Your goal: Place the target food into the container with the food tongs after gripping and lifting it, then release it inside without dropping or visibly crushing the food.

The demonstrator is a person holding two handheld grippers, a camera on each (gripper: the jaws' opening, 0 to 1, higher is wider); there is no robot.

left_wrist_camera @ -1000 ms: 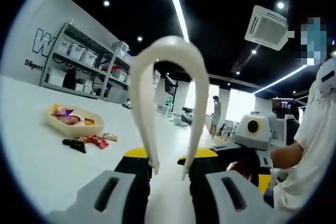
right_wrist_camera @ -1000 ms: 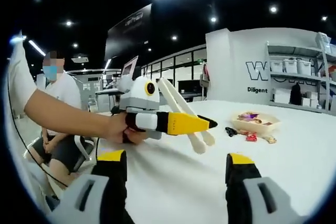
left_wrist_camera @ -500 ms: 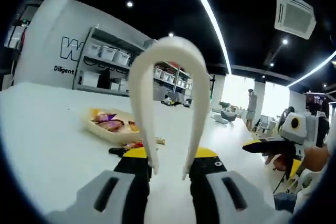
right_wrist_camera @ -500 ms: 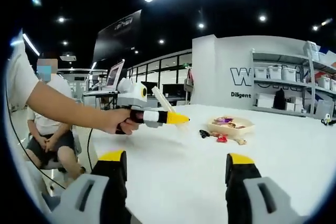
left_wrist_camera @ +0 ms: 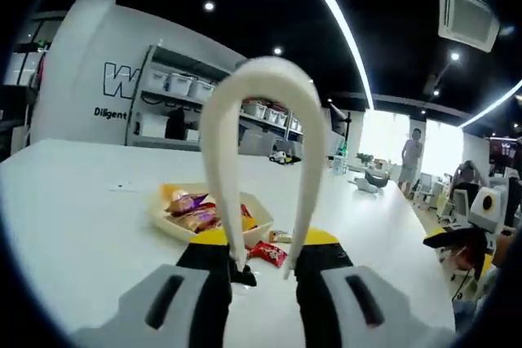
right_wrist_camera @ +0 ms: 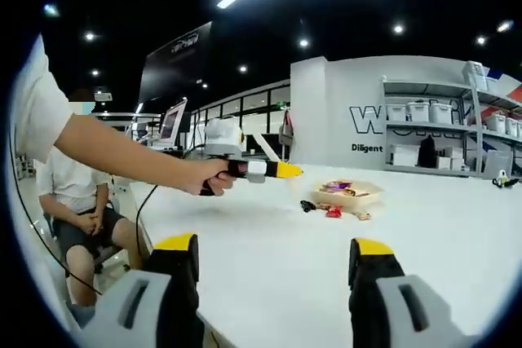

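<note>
Where my left gripper (left_wrist_camera: 263, 270) points across the white table (left_wrist_camera: 73, 234), its jaws are clamped on the two legs of a pair of white tongs (left_wrist_camera: 257, 140), whose closed loop rises up the middle of the left gripper view. Beyond the tongs: one shallow cream tray (left_wrist_camera: 175, 219) holding several wrapped snacks (left_wrist_camera: 196, 211). Loose on the table just beside the tray: a red wrapped snack (left_wrist_camera: 267, 253), a small pale one (left_wrist_camera: 280, 236), and a dark item (left_wrist_camera: 242, 276) partly hidden behind the tongs' leg. My right gripper (right_wrist_camera: 273, 254) stands with its jaws wide apart and nothing between them. In the right gripper view, my left hand (right_wrist_camera: 214, 177) holds the left gripper out over the table, near the same tray (right_wrist_camera: 347, 193) and the loose snacks (right_wrist_camera: 333, 212) beside it. Background: grey shelving (left_wrist_camera: 175, 107) with white bins against a lettered wall; a seated person (right_wrist_camera: 77, 209) at the table's edge.
</note>
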